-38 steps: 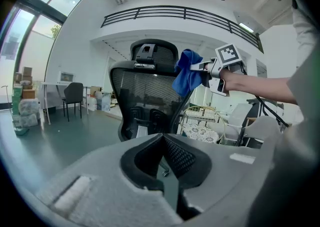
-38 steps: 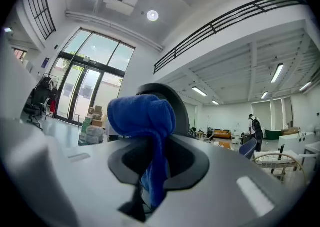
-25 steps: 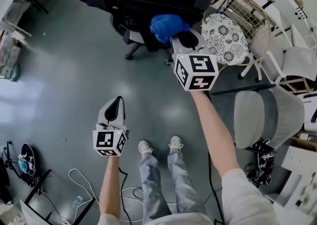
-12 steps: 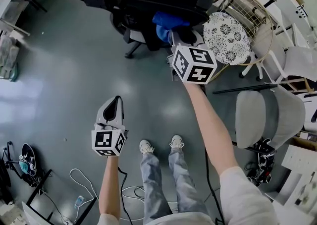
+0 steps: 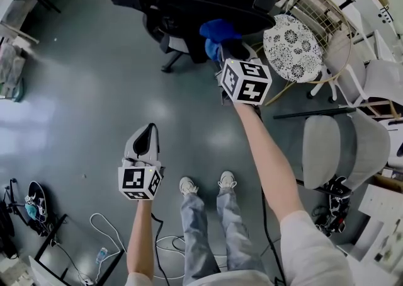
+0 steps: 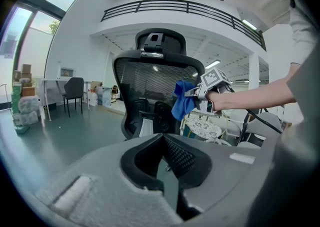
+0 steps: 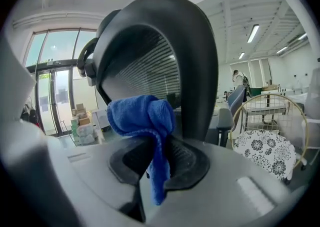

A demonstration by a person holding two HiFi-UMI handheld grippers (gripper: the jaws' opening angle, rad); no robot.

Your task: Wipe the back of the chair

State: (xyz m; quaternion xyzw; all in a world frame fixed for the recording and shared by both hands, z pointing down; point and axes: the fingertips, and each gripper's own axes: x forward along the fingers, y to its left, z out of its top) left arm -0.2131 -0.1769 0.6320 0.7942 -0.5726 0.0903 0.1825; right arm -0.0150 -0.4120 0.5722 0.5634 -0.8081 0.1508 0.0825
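Our right gripper (image 7: 159, 143) is pinching one blue cloth (image 7: 142, 113) at the back of one black chair (image 7: 200, 61); our left gripper (image 5: 146, 135) is hanging closed and empty above the grey floor (image 5: 82, 89) of a bright hall (image 6: 100, 51).

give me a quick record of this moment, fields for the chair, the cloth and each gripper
chair: black office chair with a mesh backrest and a headrest on top
blue cloth: bunched, one tail hanging down between the jaws, held up at the backrest
right hand-held gripper: shut on the blue cloth
left hand-held gripper: shut, empty, held low and apart from the chair
contact: cloth overlaps the backrest's edge in the left gripper view; touching looks likely, not certain
nearby: floral cushion on a wire chair
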